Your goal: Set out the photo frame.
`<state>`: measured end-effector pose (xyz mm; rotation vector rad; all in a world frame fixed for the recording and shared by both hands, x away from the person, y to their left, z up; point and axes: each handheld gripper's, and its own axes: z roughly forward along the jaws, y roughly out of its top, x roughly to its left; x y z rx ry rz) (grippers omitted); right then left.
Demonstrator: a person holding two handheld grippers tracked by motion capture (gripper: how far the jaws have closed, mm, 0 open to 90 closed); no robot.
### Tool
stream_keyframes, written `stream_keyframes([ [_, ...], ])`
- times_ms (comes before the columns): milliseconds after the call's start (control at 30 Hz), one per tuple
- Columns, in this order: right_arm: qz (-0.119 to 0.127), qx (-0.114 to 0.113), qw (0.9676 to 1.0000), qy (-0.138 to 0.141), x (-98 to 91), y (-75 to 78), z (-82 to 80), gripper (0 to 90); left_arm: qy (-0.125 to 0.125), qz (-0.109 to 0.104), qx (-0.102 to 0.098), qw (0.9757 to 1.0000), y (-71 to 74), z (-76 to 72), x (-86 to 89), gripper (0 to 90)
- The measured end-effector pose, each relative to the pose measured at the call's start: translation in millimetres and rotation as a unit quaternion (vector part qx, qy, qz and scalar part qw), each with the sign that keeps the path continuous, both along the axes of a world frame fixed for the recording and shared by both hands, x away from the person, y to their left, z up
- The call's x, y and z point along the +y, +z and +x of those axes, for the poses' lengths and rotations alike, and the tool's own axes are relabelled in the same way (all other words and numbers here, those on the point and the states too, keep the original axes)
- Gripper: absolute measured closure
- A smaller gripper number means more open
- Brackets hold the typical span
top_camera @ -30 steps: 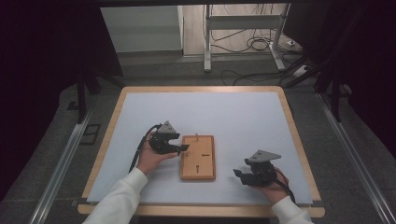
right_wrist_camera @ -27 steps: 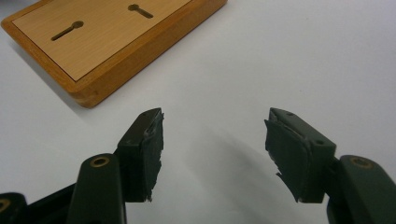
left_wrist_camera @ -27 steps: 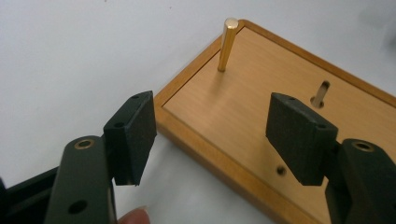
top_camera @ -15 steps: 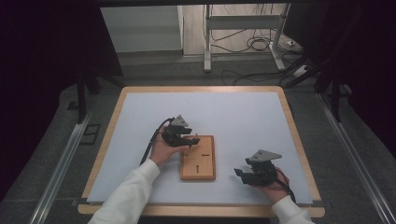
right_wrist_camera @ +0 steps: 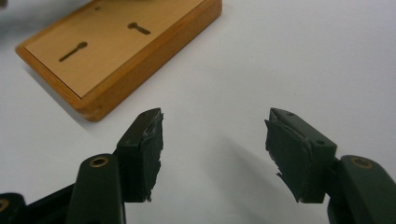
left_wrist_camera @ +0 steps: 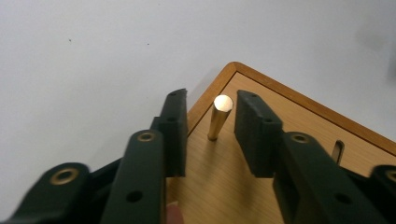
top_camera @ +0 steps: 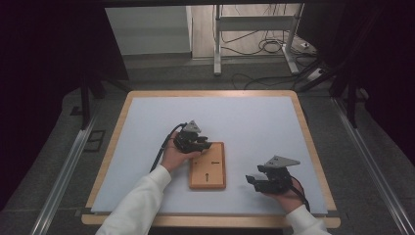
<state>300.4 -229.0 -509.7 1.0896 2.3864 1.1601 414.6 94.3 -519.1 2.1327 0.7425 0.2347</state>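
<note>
Right gripper nearest, jaws spread, empty, idle on white mat. Wooden board mid-mat. Left gripper jaws spread, straddling upright brass peg at far corner – grasp pending; next: close squarely.

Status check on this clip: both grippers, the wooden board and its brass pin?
Left gripper open, jaws either side of upright brass pin, not touching. Right gripper open, off the wooden board. Nothing in the way.

I see a wooden block lying flat on the white table, two keyhole slots in its top. A brass peg stands upright near its far-left corner.
</note>
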Motion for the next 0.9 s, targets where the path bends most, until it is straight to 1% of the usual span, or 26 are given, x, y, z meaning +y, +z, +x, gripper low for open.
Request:
stream_keyframes([
  [67, 0.003, 0.0, 1.0, -0.003, -1.2, 1.4, -0.1, 36.5, 0.002, 0.004, -0.002, 1.0, -0.4, 0.3, -0.4, 73.3],
  [100, 0.005, -0.002, 1.0, -0.007, -2.3, 1.6, 0.2, 36.4, 0.004, 0.002, 0.0, 1.0, -0.8, 0.6, -0.5, 77.6],
  [133, 0.004, -0.002, 1.0, -0.008, -2.7, 1.4, 0.4, 36.3, 0.0, -0.008, 0.007, 0.9999, -1.7, 1.4, -0.2, 79.3],
  [200, 0.004, -0.002, 0.9999, -0.009, -3.2, 1.0, 0.8, 36.0, -0.002, -0.009, 0.008, 0.9999, -1.8, 1.0, -1.2, 83.2],
  [267, 0.003, -0.002, 0.9999, -0.011, -3.2, 0.9, 0.8, 35.7, -0.002, -0.008, 0.008, 0.9999, -1.6, 0.9, -1.4, 83.6],
  [400, 0.002, -0.009, 0.9999, -0.012, -3.1, 1.8, 1.2, 35.0, -0.002, -0.018, 0.021, 0.9996, -2.0, 3.1, 0.2, 83.8],
  [433, 0.002, -0.009, 0.9999, -0.012, -3.1, 1.8, 1.2, 35.0, -0.002, -0.018, 0.021, 0.9996, -2.0, 3.1, 0.2, 83.8],
  [500, 0.001, -0.016, 0.9998, -0.009, -2.6, 3.6, 1.1, 34.5, -0.005, -0.024, 0.033, 0.9992, -2.3, 5.0, 2.2, 83.6],
  [533, 0.001, -0.016, 0.9998, -0.009, -2.6, 3.6, 1.1, 34.5, -0.005, -0.024, 0.033, 0.9992, -2.3, 5.0, 2.2, 83.5],
  [567, 0.001, -0.018, 0.9998, -0.007, -2.2, 4.1, 0.7, 34.2, -0.004, -0.028, 0.036, 0.999, -2.5, 5.3, 2.1, 83.5],
  [600, -0.002, -0.027, 0.9996, 0.001, -0.6, 5.4, -0.4, 33.3, -0.006, -0.031, 0.042, 0.9986, -2.6, 6.6, 3.1, 83.2],
  [633, -0.002, -0.027, 0.9996, 0.001, -0.6, 5.4, -0.4, 33.3, -0.006, -0.031, 0.042, 0.9986, -2.6, 6.6, 3.1, 83.2],
  [667, -0.004, -0.035, 0.9993, 0.008, 2.1, 6.8, -2.1, 31.6, -0.01, -0.031, 0.045, 0.9984, -2.5, 7.8, 4.0, 83.1],
  [733, -0.005, -0.04, 0.9991, 0.012, 3.8, 7.7, -3.3, 30.8, -0.012, -0.029, 0.047, 0.9984, -2.2, 8.5, 4.1, 83.1],
  [767, -0.008, -0.051, 0.9984, 0.022, 8.1, 9.5, -6.1, 29.0, -0.013, -0.027, 0.051, 0.9982, -1.1, 9.7, 3.6, 83.1],
  [800, -0.008, -0.051, 0.9984, 0.022, 8.1, 9.5, -6.1, 29.0, -0.013, -0.027, 0.051, 0.9982, -1.1, 9.7, 3.6, 83.1],
  [833, -0.013, -0.064, 0.9973, 0.034, 13.2, 11.4, -9.4, 27.8, -0.016, -0.028, 0.056, 0.9979, -0.8, 11.1, 3.9, 83.1],
  [867, -0.013, -0.064, 0.9973, 0.034, 13.2, 11.4, -9.4, 27.8, -0.016, -0.028, 0.056, 0.9979, -0.8, 11.1, 3.9, 83.0],
  [900, -0.023, -0.077, 0.9955, 0.05, 19.2, 13.0, -13.4, 26.7, -0.018, -0.031, 0.06, 0.9975, -1.0, 12.8, 4.8, 83.0],
])
